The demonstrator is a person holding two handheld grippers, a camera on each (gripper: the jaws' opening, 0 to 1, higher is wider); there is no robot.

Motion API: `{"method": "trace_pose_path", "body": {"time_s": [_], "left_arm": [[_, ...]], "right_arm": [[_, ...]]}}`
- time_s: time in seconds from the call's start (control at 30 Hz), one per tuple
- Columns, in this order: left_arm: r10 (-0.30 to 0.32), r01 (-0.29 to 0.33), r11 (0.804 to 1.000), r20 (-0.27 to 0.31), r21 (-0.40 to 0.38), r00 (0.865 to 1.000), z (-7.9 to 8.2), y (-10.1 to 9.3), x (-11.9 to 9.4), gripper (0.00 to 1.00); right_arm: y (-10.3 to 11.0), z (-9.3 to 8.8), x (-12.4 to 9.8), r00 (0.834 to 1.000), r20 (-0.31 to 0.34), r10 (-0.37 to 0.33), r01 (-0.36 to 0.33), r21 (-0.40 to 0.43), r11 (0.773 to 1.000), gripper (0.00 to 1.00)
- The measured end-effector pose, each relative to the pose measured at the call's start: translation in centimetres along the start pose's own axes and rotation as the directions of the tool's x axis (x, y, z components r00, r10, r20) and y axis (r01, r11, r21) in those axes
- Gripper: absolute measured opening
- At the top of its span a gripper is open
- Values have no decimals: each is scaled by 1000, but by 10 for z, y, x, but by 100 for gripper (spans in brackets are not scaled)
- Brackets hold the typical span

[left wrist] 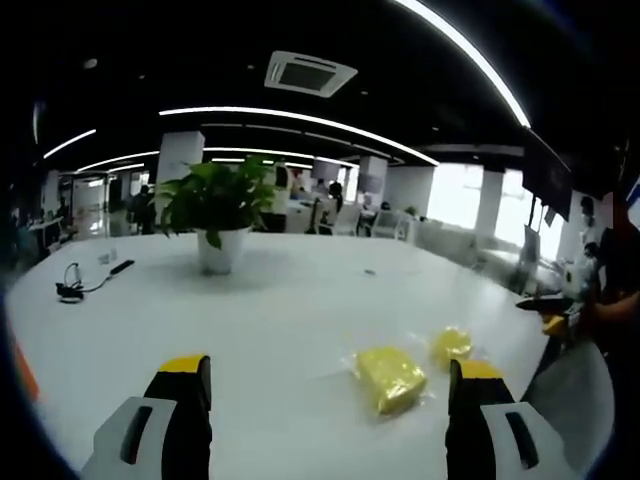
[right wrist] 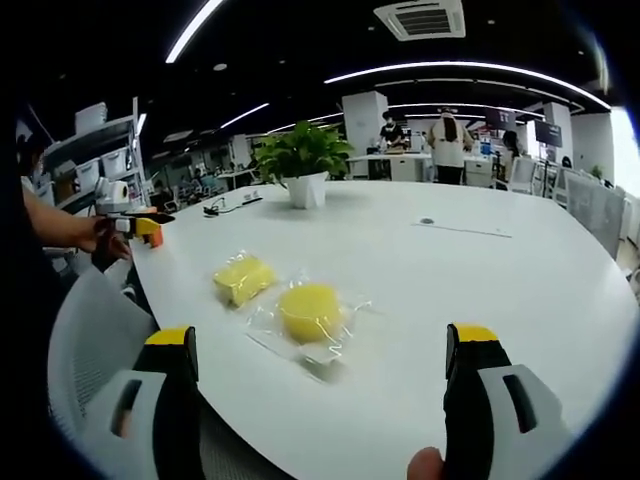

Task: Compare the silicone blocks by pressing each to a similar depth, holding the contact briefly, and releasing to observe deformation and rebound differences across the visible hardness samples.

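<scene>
Right tongs [right wrist: 320, 365] at the bottom of the right gripper view, jaws spread wide, nothing between them, hovering off the near edge of the white surface [right wrist: 480, 290]. Just beyond, centre frame, the round yellow block [right wrist: 309, 310] sits in its clear wrapper; the square yellow block [right wrist: 243, 279] lies beside it, up and left, also bagged. No readable print on either wrapper. Over in the left gripper view, left tongs [left wrist: 330, 395] gape just as wide and touch nothing, with both blocks at lower right of centre. Farther back, a potted plant [left wrist: 220, 215] stands upper left, and a black cable [left wrist: 85, 285] lies at the far left.
</scene>
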State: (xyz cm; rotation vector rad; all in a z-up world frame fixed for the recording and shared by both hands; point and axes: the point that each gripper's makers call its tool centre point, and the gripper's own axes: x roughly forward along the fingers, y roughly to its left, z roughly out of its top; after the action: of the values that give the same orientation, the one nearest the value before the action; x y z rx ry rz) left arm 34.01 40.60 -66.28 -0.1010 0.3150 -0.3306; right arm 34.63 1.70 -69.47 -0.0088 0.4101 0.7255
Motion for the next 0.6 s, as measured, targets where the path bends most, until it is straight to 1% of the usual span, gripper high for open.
{"method": "trace_pose_path", "body": {"time_s": [0.23, 0.37, 0.47, 0.53, 0.6], "left_arm": [[16, -16, 1000, -8, 3, 1000, 0, 3, 1, 100], [13, -13, 1000, -20, 19, 1000, -1, 2, 1, 100], [-9, 10, 999, -16, 34, 1000, 0, 0, 1, 100], [-43, 43, 999, -42, 19, 998, -5, -6, 2, 100], [-48, 48, 999, -47, 11, 998, -7, -8, 1, 100]], "right_arm": [[6, 1, 2, 1000, 0, 17, -17, -2, 1000, 97], [0, 1, 3, 1000, 4, 6, -6, 5, 1000, 97], [-1, 0, 5, 1000, -3, 7, -7, 4, 1000, 97], [-3, -1, 7, 1000, -15, 8, -8, -3, 1000, 97], [-6, 0, 10, 1000, -16, 12, -12, -3, 1000, 97]]}}
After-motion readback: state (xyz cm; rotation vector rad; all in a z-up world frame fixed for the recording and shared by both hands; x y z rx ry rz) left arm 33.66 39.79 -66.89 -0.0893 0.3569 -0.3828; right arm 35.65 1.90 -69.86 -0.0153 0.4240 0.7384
